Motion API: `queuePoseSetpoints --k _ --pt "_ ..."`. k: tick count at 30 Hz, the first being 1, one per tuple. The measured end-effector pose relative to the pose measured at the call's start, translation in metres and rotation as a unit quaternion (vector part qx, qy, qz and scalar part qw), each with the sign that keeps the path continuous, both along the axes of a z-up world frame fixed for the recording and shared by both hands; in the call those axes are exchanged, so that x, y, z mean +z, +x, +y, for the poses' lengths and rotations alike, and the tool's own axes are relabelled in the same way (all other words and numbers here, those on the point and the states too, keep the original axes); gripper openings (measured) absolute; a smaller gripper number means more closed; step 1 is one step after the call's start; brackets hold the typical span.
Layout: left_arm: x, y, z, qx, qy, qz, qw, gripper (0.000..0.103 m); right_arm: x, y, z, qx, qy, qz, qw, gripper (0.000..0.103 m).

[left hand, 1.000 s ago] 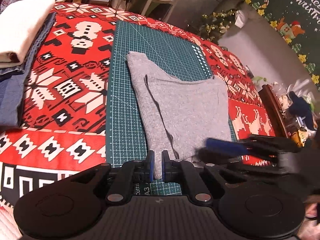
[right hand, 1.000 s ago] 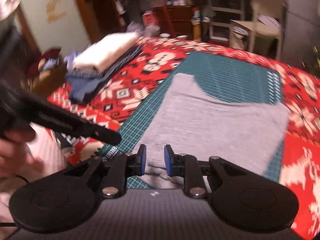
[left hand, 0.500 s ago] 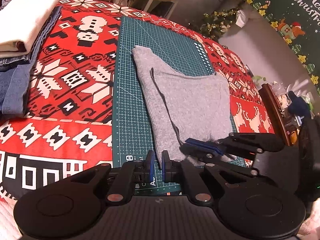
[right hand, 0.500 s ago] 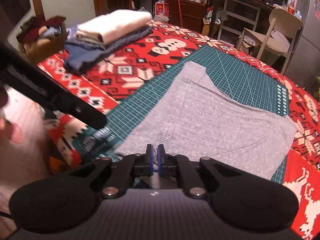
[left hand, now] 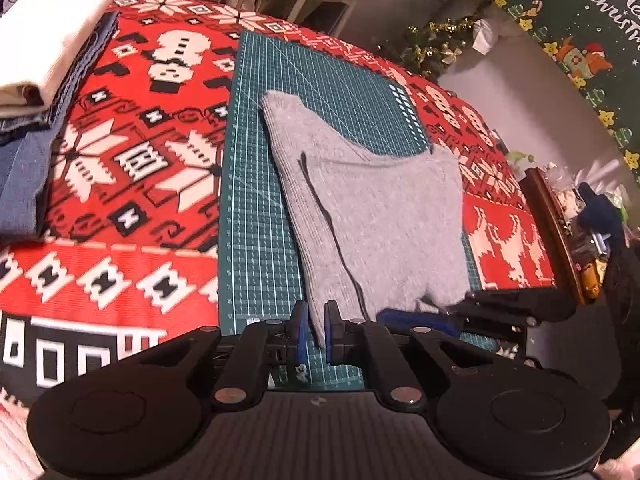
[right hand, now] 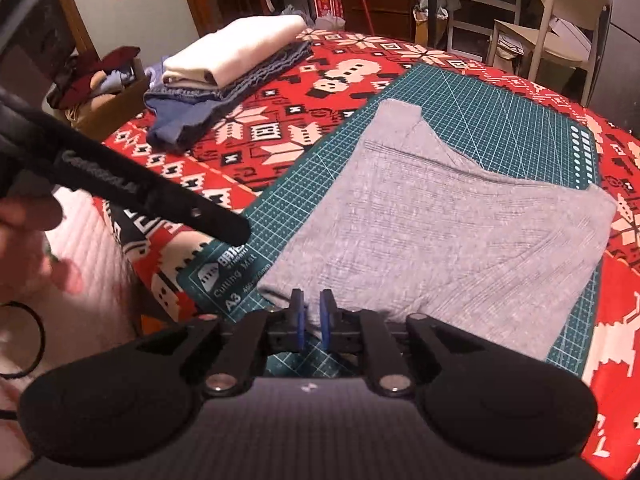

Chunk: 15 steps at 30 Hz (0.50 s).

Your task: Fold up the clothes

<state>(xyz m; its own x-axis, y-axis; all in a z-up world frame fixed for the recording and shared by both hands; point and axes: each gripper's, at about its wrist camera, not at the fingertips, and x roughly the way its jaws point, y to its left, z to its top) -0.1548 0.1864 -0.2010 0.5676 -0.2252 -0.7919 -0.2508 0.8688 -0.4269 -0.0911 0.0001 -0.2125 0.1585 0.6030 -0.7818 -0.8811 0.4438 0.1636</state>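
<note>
Through the left wrist camera, the grey garment point(left hand: 372, 208) is lying partly folded on the green cutting mat point(left hand: 256, 216), one strip of cloth doubled over along its mat-centre side, and the left gripper point(left hand: 316, 326) is sitting at the garment's near hem with its jaws almost closed; a sliver of grey cloth seems to be running between the blue pads, though how firmly it is being pinched I cannot tell. Beside it on the mat's near edge, the right gripper point(left hand: 416, 316) is nipping the same hem. Through the right wrist camera, the right gripper point(right hand: 311, 312) is showing a narrow gap at the hem of the grey garment point(right hand: 440, 240), and whether cloth is caught I cannot tell. Judging the fold well means lifting both corners level and together, keeping the hem taut over the mat.
</note>
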Motion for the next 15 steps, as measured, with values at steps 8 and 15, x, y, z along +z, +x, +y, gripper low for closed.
queuePoseSetpoints --k 8,15 --pt "0.009 0.054 0.000 0.004 0.083 -0.059 0.9948 0.020 0.030 0.028 -0.030 -0.064 0.057 0.011 0.996 0.015" --pt "-0.007 0.101 0.005 -0.016 0.121 -0.049 0.9913 0.020 0.050 0.067 -0.067 -0.138 0.097 0.033 0.985 0.022"
